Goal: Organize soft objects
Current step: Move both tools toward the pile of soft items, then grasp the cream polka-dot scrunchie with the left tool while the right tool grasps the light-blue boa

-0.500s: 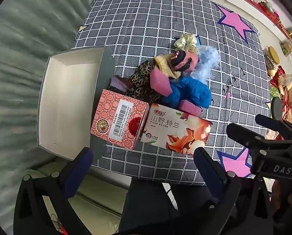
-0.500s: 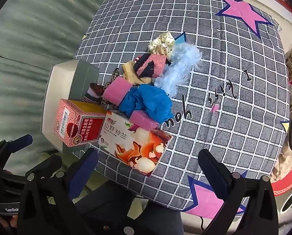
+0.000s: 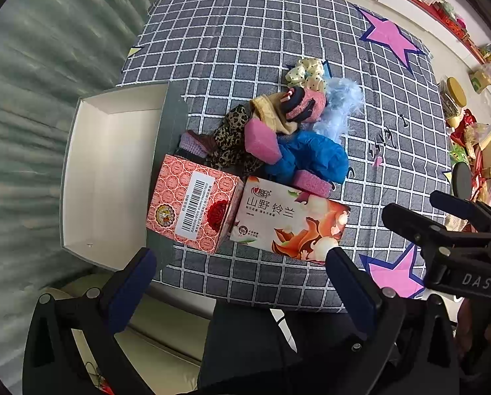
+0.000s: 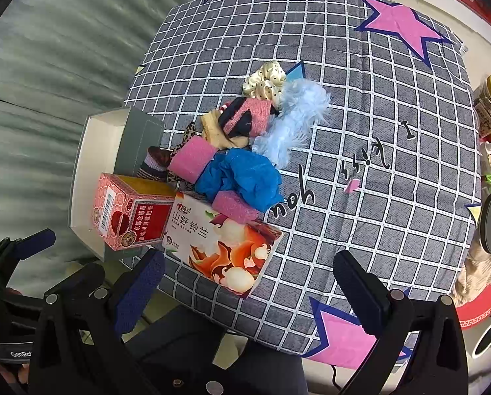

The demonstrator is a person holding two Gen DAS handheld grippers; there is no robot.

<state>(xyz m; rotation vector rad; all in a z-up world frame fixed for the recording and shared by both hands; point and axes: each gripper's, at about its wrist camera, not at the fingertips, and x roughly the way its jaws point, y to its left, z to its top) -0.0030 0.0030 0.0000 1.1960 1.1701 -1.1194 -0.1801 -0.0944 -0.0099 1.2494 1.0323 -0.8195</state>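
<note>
A heap of soft things lies mid-table: a blue crumpled cloth [image 3: 311, 159] [image 4: 245, 177], two pink sponges [image 3: 262, 141] [image 4: 191, 158], a pale blue fluffy piece [image 3: 339, 112] [image 4: 291, 125], a dotted cream scrunchie [image 3: 306, 72] [image 4: 267, 79], a pink-and-black sock [image 3: 303, 105] and leopard-print fabric [image 3: 232, 144]. An empty white open box [image 3: 110, 177] [image 4: 90, 164] stands at the table's left edge. My left gripper [image 3: 242, 283] hovers open above the near edge, nothing between its fingers. My right gripper [image 4: 248, 283] is open too, equally empty, and shows at the right in the left wrist view [image 3: 443, 227].
A red patterned carton [image 3: 193, 204] [image 4: 130, 210] and a floral tissue box [image 3: 288, 220] [image 4: 222, 243] sit in front of the heap. The checked cloth with pink stars [image 3: 262, 49] covers the table. Cluttered items [image 3: 476, 138] lie on the floor at right. A person's dark-clothed legs [image 3: 262, 345] are below.
</note>
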